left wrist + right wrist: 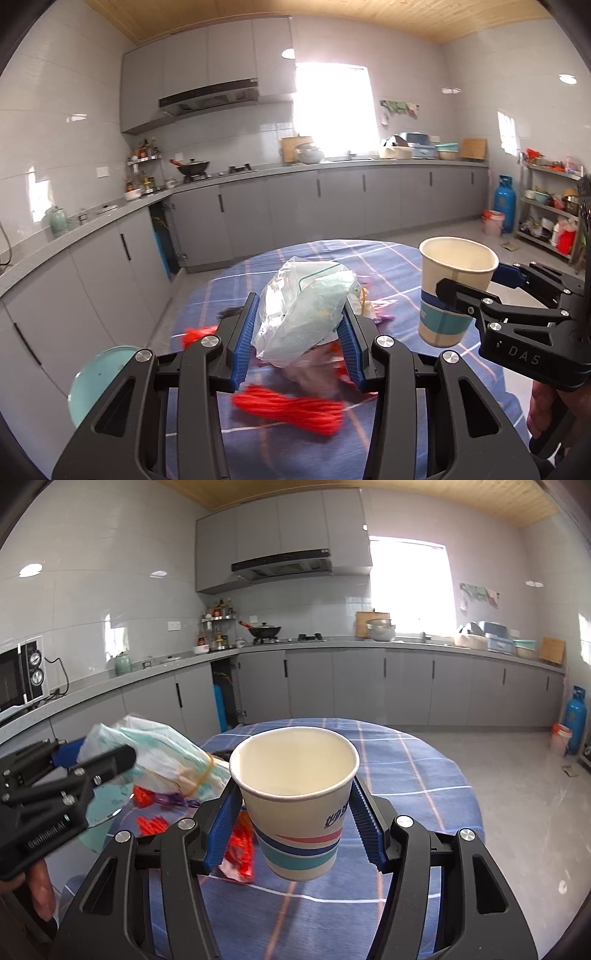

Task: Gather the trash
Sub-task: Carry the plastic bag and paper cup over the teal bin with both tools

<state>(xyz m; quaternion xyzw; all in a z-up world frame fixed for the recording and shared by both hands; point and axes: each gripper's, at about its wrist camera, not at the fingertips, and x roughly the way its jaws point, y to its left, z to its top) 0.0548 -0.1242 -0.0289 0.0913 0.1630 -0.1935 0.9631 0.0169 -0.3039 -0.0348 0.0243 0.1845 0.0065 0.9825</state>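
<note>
My left gripper (299, 332) is shut on a crumpled clear plastic bag (303, 306) and holds it above the round table with the blue checked cloth (391, 258). My right gripper (295, 812) is shut on an empty paper cup (295, 797) with blue, red and teal stripes, held upright above the table. The cup (450, 288) also shows in the left wrist view, to the right of the bag. The bag (159, 753) shows at left in the right wrist view. Red wrappers (291, 406) lie on the cloth below the bag.
A teal plate (96, 380) sits at the table's left edge. More red and purple scraps (162, 801) lie on the cloth. Grey counters run along the walls behind. A blue gas cylinder (574, 723) and a small bin (559, 738) stand on the floor at right.
</note>
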